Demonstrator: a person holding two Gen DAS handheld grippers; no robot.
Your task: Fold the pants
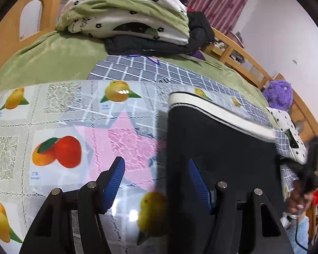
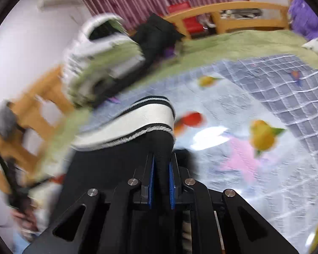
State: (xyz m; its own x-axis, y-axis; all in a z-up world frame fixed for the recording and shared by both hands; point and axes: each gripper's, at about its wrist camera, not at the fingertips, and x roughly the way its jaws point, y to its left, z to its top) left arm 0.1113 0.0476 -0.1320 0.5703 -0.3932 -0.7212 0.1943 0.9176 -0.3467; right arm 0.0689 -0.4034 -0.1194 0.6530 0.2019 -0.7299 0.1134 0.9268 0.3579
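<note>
A: Item: black pants [image 1: 218, 148], white waistband; location?
B: On the fruit-print tablecloth [image 1: 59, 114].
A: Tongs?
B: Left gripper [image 1: 156, 182] released; right gripper [image 2: 161, 169] clenched on pants fabric.

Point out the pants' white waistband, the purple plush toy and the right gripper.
white waistband [image 1: 218, 114], left wrist view, middle of the band.
purple plush toy [image 1: 278, 94], left wrist view, its fuzzy body.
right gripper [image 2: 161, 169], right wrist view, between fingertips pinching black fabric.

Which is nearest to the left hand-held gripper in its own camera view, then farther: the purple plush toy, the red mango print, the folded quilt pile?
1. Red mango print, just ahead, left.
2. Purple plush toy, right.
3. Folded quilt pile, far end.
</note>
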